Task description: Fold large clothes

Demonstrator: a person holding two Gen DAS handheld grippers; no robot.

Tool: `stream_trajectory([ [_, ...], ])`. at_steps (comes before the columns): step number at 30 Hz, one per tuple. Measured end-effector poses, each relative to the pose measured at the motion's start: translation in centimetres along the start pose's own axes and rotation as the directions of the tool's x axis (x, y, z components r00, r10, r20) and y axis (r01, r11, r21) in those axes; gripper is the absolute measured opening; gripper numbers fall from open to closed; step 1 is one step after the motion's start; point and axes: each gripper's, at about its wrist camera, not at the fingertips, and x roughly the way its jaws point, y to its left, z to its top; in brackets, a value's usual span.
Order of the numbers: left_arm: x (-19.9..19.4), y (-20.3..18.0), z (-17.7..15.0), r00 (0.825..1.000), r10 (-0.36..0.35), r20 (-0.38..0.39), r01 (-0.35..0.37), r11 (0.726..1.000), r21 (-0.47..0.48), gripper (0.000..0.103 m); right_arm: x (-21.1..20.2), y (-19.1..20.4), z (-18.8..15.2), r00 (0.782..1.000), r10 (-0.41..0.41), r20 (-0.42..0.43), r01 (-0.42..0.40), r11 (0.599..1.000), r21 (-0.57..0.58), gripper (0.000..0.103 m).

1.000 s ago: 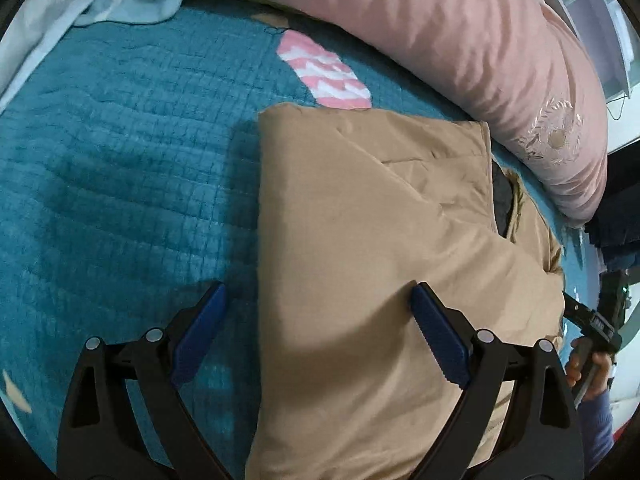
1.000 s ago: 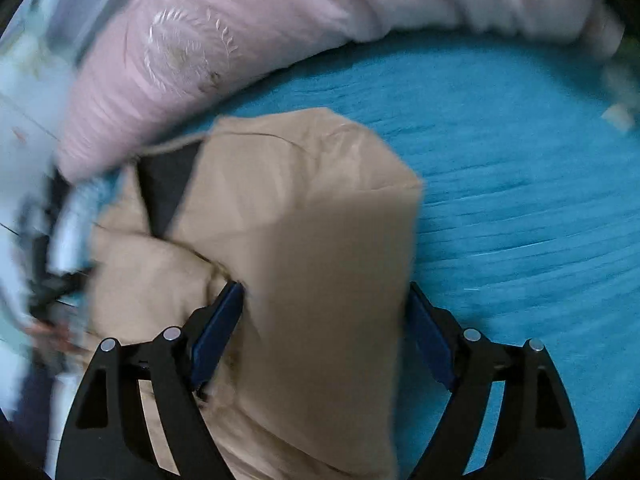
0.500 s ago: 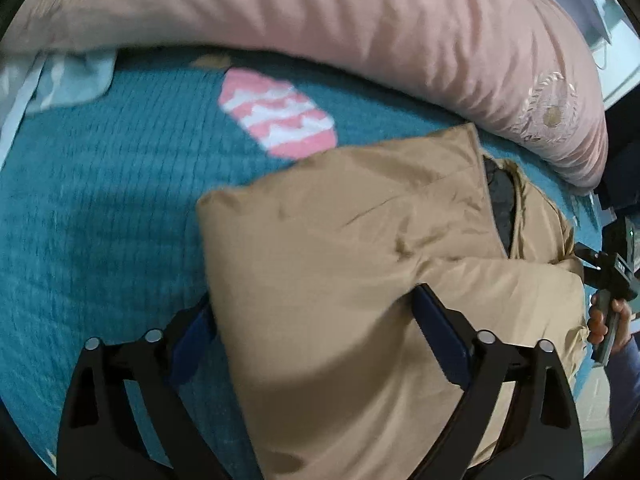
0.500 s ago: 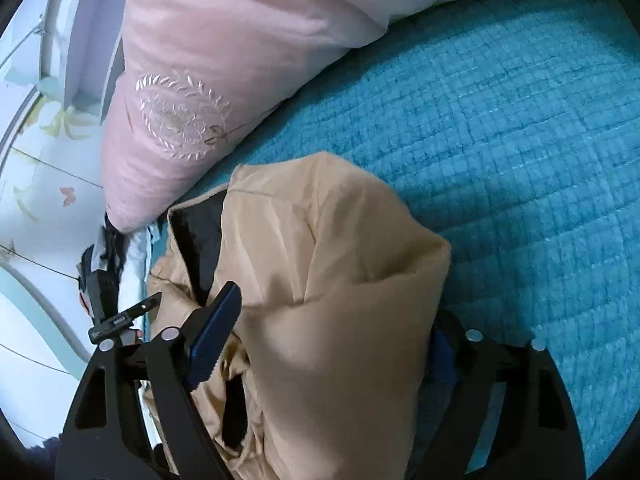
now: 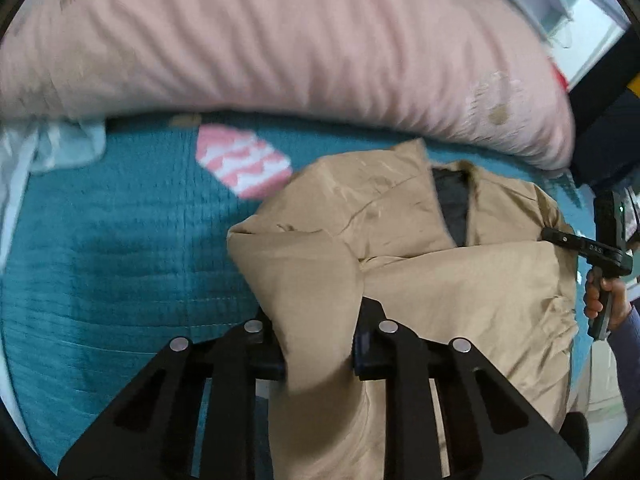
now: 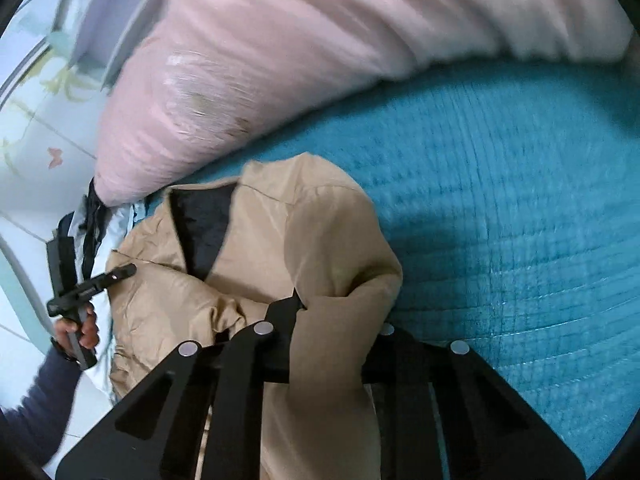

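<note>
1. The tan, smooth-fabric padded jacket with a dark lining [image 5: 460, 292] lies partly folded on the teal quilted bedspread [image 5: 120, 248], its far edge close under the long pink pillow [image 5: 280, 40]. The left gripper [image 5: 318, 344] has its fingers clenched on a bunched near-left corner of the jacket. The cloth looks slick, and it could slide out if the pull is sharp.

2. The right gripper [image 6: 332, 344] is likewise closed on a thick wad at the near-right corner. The right wrist view shows the fabric bulging over the fingers, so I judge the grasp may take only the top layers. The lower layers could then stay behind and the fold would come apart.

3. If the two corners are lifted at unequal height or pace, the bulky jacket could twist. The edges would then land askew, not stacked.

4. The open collar with its dark lining [image 6: 204, 232] faces the pillow. Carrying the near edge too far forward could push the jacket against the pillow and crumple it.

5. A pink-and-white patterned patch [image 5: 244, 164] lies on the bedspread just beside the jacket's far-left corner. I cannot tell whether it is loose cloth or part of the bedspread. If loose, it might get caught under the fold.
</note>
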Motion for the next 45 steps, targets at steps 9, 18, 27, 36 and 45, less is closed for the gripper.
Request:
stream_trajectory([
  [9,-9.0,-2.8,-5.5,0.984,-0.039,0.174,0.023,0.996,0.091,0.021,-7.5,5.7,-4.0,0.984,0.034,0.173,-0.005,0.986,-0.168,0.015],
  [18,-15.0,-6.7,-14.1,0.978,-0.009,0.21,-0.022,0.989,0.144,0.021,-14.8,9.5,-12.5,0.979,0.008,0.205,0.051,0.957,-0.285,0.015],
  [27,-16.9,-7.3,-25.0,0.986,-0.003,0.167,-0.004,0.999,0.038,0.021,-17.4,9.8,-22.4,0.979,-0.067,0.192,0.127,0.94,-0.317,0.015],
  [36,-16.3,-5.8,-33.8,0.996,0.045,0.075,-0.03,0.983,-0.183,0.031,-17.1,8.0,-30.3,0.963,-0.249,0.1,0.267,0.92,-0.287,0.035],
  [45,-18.5,-4.6,-37.1,0.965,0.246,-0.086,-0.26,0.924,-0.279,0.081,-19.3,6.9,-34.4,0.894,-0.448,0.024,0.437,0.857,-0.275,0.064],
])
